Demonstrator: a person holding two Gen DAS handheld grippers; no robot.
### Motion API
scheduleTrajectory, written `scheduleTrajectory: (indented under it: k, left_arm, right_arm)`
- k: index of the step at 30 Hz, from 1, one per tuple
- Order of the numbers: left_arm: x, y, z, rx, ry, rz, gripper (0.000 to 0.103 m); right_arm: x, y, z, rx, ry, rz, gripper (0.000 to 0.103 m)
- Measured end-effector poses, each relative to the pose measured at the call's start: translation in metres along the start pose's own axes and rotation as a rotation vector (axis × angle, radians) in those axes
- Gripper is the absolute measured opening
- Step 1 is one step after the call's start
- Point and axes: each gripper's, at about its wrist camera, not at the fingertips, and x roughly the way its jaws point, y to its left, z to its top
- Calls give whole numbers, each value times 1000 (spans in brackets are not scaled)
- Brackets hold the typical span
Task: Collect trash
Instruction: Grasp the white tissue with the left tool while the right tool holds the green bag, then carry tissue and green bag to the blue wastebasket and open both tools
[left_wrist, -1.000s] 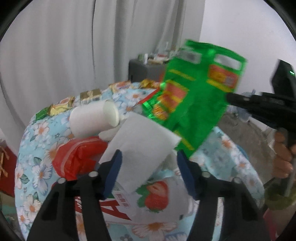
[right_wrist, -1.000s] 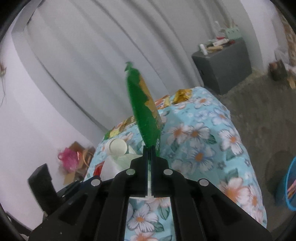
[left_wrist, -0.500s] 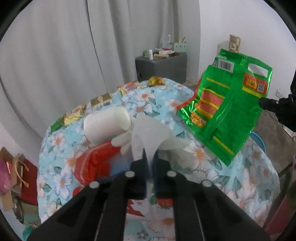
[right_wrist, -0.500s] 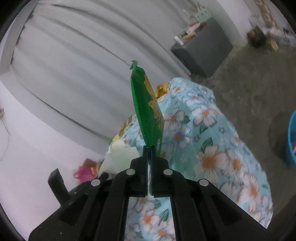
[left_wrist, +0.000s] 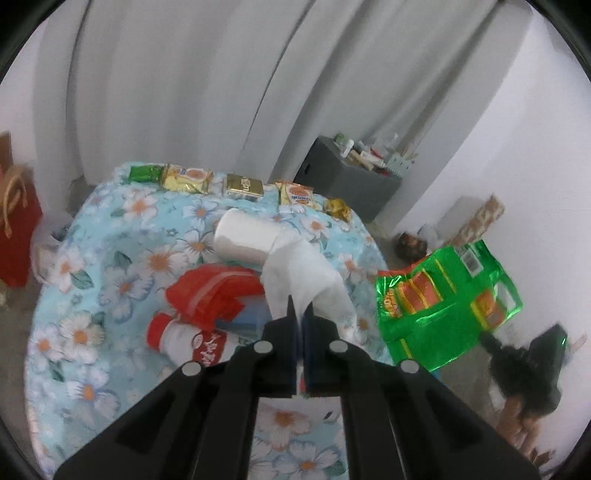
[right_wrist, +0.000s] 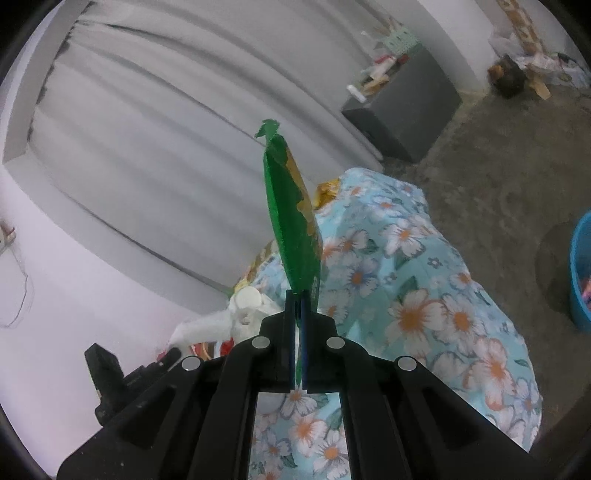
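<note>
My left gripper (left_wrist: 300, 310) is shut on the loose end of a white tissue sheet (left_wrist: 299, 269) that trails from a toilet roll (left_wrist: 247, 240) lying on the floral tablecloth (left_wrist: 122, 258). My right gripper (right_wrist: 298, 295) is shut on a green snack bag (right_wrist: 291, 225), held edge-on above the table's right side. The same bag (left_wrist: 443, 302) shows in the left wrist view, off the table's right edge. A red plastic bag (left_wrist: 210, 291) and a red-capped white bottle (left_wrist: 184, 339) lie under the tissue.
Several small snack packets (left_wrist: 236, 186) line the table's far edge. A grey cabinet (left_wrist: 347, 177) stands behind by the curtain. A red paper bag (left_wrist: 16, 206) sits on the floor at left. A blue tub (right_wrist: 580, 269) stands on the floor at right.
My left gripper closed on the tissue sheet and has lifted back, so more of the table shows. My right gripper has carried the green bag lower and to the right, off the table.
</note>
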Motion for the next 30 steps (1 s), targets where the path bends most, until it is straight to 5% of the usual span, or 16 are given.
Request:
scheduleTrajectory:
  k: [3, 7, 11, 14, 18, 30]
  left_arm:
    - [-19, -23, -1, 110, -49, 43, 1]
    - [-24, -49, -8, 166, -30, 3, 1]
    - [-24, -83, -21, 149, -31, -175, 1]
    - [-4, -131, -38, 243, 5, -294, 1]
    - [43, -206, -56, 372, 155, -423, 1]
    - [202, -401, -136, 632, 463, -493, 2]
  right_arm:
    - [-15, -6, 6, 16, -15, -23, 1]
    - [-54, -15, 10, 11, -104, -78, 1]
    - [-110, -35, 4, 42, -237, -120, 1]
    - [-159, -52, -2, 43, -349, -230, 1]
    - [-202, -80, -3, 77, -402, -392, 1]
    - [-207, -212, -8, 334, -412, -603, 1]
